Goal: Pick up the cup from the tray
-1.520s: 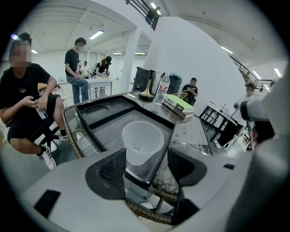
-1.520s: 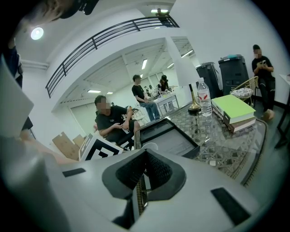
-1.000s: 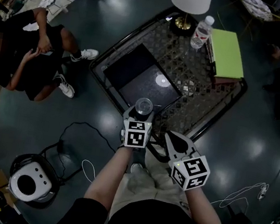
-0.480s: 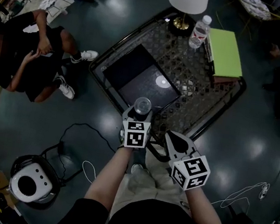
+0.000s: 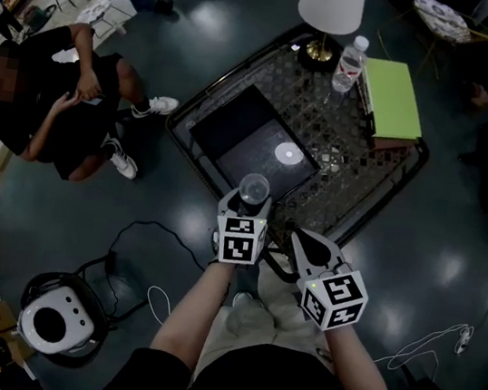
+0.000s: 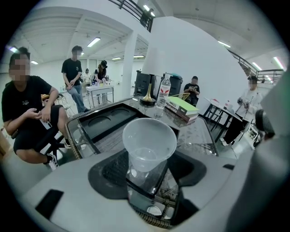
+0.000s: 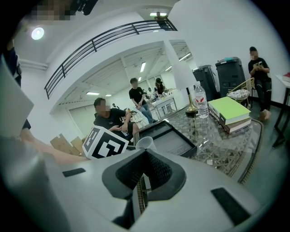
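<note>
A clear plastic cup (image 5: 254,188) stands upright between the jaws of my left gripper (image 5: 250,202), which is shut on its lower part. In the left gripper view the cup (image 6: 148,145) fills the middle, held above the table's near edge by the left gripper (image 6: 146,176). The black tray (image 5: 236,129) lies just beyond it on the glass table. My right gripper (image 5: 303,242) sits to the right and nearer me, shut with nothing in it. Its own view shows the right gripper (image 7: 145,154), the cup (image 7: 145,143) and the tray (image 7: 167,140).
The wicker-framed glass table (image 5: 383,189) carries a lamp (image 5: 331,1), a water bottle (image 5: 349,64) and a green-topped book stack (image 5: 392,98). A white disc (image 5: 289,154) lies on the tray. A seated person (image 5: 47,103) is at left; a white device (image 5: 53,325) and cables lie on the floor.
Both grippers keep their places, with the cup still held in the left one. The whole scene has shifted slightly in the head view.
</note>
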The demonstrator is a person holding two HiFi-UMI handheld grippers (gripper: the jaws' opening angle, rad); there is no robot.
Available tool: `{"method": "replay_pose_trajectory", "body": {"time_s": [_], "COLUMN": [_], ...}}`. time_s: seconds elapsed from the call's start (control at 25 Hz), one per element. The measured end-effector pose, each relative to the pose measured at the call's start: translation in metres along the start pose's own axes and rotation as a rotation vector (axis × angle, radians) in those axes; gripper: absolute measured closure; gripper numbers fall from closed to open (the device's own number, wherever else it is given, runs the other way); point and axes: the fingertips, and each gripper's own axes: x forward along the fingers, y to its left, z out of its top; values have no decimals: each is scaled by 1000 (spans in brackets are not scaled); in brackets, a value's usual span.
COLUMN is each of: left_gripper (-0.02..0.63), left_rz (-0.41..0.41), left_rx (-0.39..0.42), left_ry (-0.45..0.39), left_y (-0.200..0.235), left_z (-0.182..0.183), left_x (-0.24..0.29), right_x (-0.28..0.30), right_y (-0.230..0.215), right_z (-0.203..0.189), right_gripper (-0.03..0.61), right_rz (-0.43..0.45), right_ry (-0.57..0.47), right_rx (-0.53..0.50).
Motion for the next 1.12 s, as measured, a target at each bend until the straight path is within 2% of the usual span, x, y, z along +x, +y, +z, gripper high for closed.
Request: {"method": "replay_pose_trajectory", "body": {"time_s": [0.6,1.12], "left_gripper": [344,344], "left_rz": [-11,-57], "left_rx": [-24,-66], "left_ry": [-77,-150], "left_y": [-5,-27], "left_z": [14,20], "left_x": [-64,-131], "right_x": [-6,-22], "right_y": [17,33], "right_z": [10,19], "right_gripper": [568,568], "right_rz": [-12,-15], "right_ry": [-37,-73], "right_rx": [-50,-97]}}
